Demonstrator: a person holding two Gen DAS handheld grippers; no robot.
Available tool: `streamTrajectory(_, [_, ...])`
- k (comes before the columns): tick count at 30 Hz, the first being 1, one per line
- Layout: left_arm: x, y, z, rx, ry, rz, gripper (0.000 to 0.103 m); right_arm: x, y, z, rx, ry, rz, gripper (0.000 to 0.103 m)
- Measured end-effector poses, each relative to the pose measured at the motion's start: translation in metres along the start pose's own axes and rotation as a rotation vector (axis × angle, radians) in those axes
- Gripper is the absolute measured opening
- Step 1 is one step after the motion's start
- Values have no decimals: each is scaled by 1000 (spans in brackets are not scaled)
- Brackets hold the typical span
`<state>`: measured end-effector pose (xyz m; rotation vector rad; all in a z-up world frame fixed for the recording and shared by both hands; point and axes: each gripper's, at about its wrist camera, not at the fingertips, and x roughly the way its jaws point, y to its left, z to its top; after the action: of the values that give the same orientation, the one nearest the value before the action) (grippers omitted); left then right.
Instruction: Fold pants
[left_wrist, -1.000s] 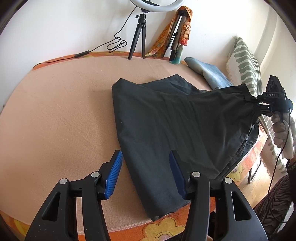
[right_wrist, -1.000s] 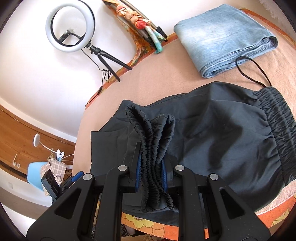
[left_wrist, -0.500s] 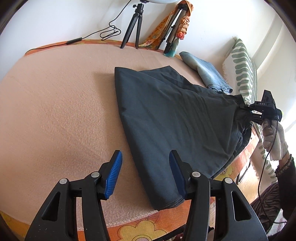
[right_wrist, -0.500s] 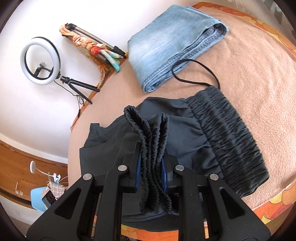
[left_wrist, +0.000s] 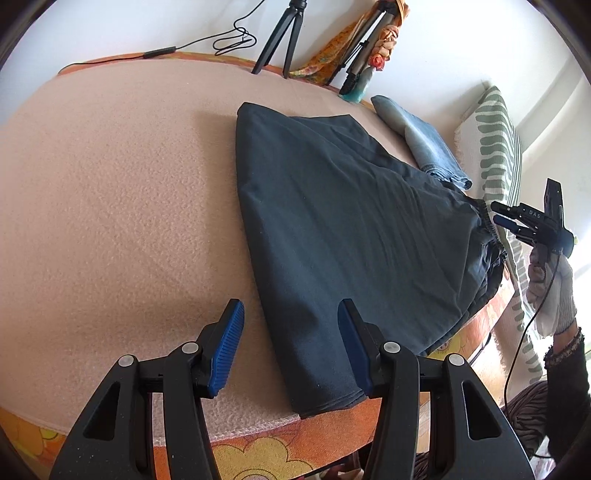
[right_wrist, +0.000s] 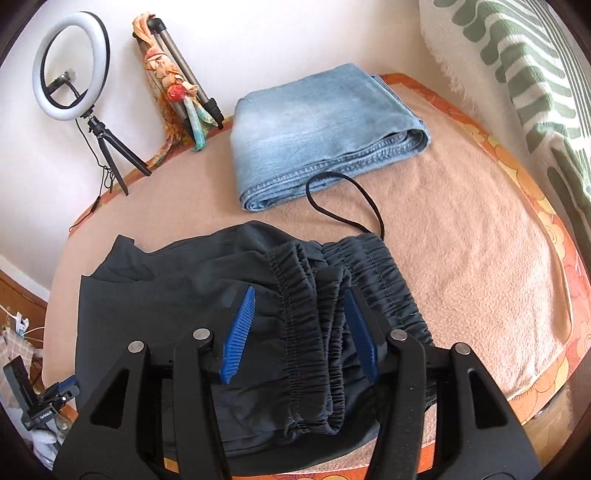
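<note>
Dark grey pants (left_wrist: 343, 229) lie folded lengthwise on the peach blanket, legs toward the near edge, waist at the right. My left gripper (left_wrist: 291, 347) is open and empty, its jaws just above the leg end near the bed's front edge. In the right wrist view the elastic waistband (right_wrist: 314, 325) lies bunched between the spread blue pads of my right gripper (right_wrist: 299, 328), which is open and no longer clamps it. A black drawstring (right_wrist: 343, 206) loops out from the waist. The right gripper also shows in the left wrist view (left_wrist: 517, 221), beside the waist.
Folded light blue jeans (right_wrist: 321, 125) lie beyond the waist. A green-striped pillow (right_wrist: 524, 74) stands at the right. A ring light on a tripod (right_wrist: 74, 74) and a second tripod wrapped in cloth (right_wrist: 173, 81) stand at the back wall. The bed's orange flowered edge (left_wrist: 258, 454) is close in front.
My right gripper lowered the waistband onto the blanket and opened its jaws, releasing it. The pants now lie flat. My left gripper stayed open and shifted slightly.
</note>
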<state>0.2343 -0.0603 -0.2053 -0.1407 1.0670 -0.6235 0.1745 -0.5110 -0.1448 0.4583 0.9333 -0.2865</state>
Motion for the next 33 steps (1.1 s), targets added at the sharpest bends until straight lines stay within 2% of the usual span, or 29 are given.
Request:
streamTrajectory(5, [1, 3, -2, -65, -1, -68, 52, -13, 36, 1, -59, -33, 79, 53])
streamTrajectory(10, [4, 2, 0, -116, -17, -110, 47, -8, 97, -5, -130, 16, 211, 58])
streamTrajectory(12, [6, 0, 1, -125, -21, -127, 29, -4, 126, -10, -167, 43, 270, 61])
streamTrajectory(17, [4, -9, -2, -92, -55, -134, 17, 13, 204, -28, -297, 123, 356, 63])
streamTrajectory(23, [0, -19, -5, -42, -81, -144, 16, 50, 276, -50, -402, 228, 382, 63])
streamTrajectory(30, [2, -19, -7, -42, -89, -152, 16, 88, 334, -68, -445, 339, 390, 63])
streamTrajectory(33, [3, -22, -6, -32, -92, -155, 16, 104, 358, -74, -456, 385, 369, 63])
